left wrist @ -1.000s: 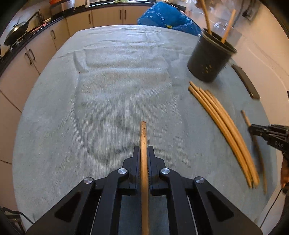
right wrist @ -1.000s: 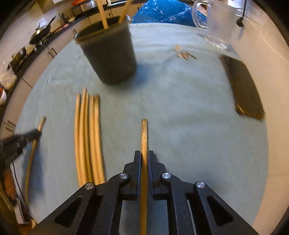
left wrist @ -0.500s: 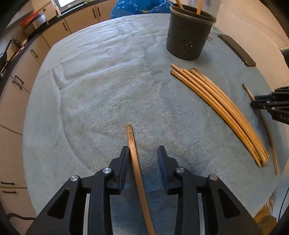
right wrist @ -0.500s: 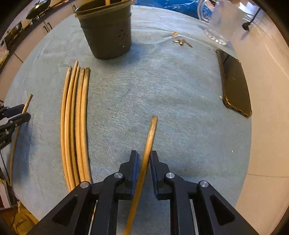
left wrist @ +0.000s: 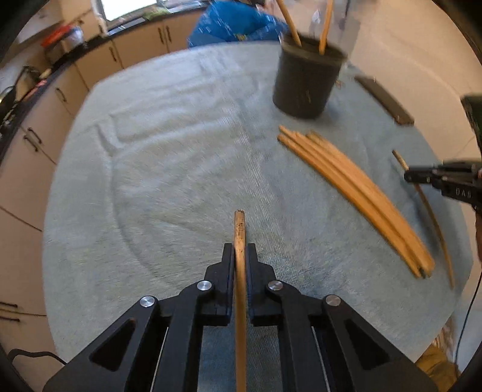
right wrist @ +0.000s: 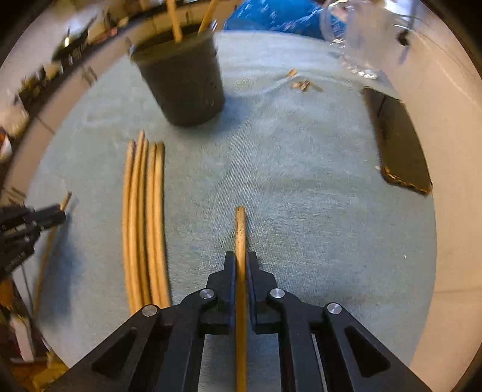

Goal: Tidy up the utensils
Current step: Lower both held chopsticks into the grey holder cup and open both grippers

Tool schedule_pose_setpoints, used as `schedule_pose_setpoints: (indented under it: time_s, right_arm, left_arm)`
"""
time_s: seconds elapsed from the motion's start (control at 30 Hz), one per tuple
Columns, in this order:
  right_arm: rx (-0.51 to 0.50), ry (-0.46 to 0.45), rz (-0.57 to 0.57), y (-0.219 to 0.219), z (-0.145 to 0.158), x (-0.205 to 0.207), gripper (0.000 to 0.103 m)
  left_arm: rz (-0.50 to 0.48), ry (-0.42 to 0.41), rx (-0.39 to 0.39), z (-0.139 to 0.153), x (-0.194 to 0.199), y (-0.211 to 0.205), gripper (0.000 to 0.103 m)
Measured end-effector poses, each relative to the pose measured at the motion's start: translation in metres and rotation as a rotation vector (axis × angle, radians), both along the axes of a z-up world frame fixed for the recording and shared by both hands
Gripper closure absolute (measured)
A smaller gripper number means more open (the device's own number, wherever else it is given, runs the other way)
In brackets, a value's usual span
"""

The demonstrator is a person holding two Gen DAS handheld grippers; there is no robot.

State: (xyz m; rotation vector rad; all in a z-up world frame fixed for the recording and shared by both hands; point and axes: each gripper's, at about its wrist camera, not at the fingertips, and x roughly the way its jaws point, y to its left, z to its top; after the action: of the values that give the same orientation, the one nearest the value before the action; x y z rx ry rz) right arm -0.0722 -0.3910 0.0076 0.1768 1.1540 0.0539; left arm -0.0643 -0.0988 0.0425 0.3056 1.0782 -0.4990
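In the left wrist view my left gripper (left wrist: 240, 253) is shut on a wooden chopstick (left wrist: 239, 229) that pokes out ahead, just above the cloth. My right gripper (right wrist: 241, 259) is likewise shut on a second chopstick (right wrist: 240, 229). Between the two lies a bundle of several chopsticks (left wrist: 355, 193) (right wrist: 144, 223) flat on the teal cloth. Beyond it stands a dark round holder (left wrist: 304, 84) (right wrist: 183, 81) with two chopsticks upright in it. Each gripper shows at the edge of the other's view: the right gripper (left wrist: 421, 178), the left gripper (right wrist: 45, 218).
A dark flat phone-like slab (right wrist: 397, 144) lies at the right, near the wall. A glass mug (right wrist: 358, 39) and a blue bag (right wrist: 280, 15) sit at the far end, with small crumbs (right wrist: 301, 84) nearby. Kitchen cabinets (left wrist: 99, 66) run along the left.
Half a second ago both pairs of jaws stood apart around their chopsticks; now both are shut on them again. Both grippers have lifted a little, and the left has rolled.
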Motion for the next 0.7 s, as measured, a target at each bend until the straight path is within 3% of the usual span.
schedule_pose_setpoints:
  time_s: [0.3,0.5,0.7]
  right_arm:
    - [0.086,-0.257,-0.085,-0.004,0.053,-0.047,0.096]
    - [0.116,-0.420,-0.112,-0.005,0.093,-0.077,0.096]
    - [0.136,-0.548,-0.135,-0.003,0.125,-0.095,0.096]
  left_arm:
    - [0.087,-0.174,-0.183,0.065,-0.031,0.023,0.096]
    - [0.127,-0.308,-0.264,0.102,-0.053,0.028,0.096]
    - [0.149,-0.364,-0.339,0.124,-0.062,0.029,0.096]
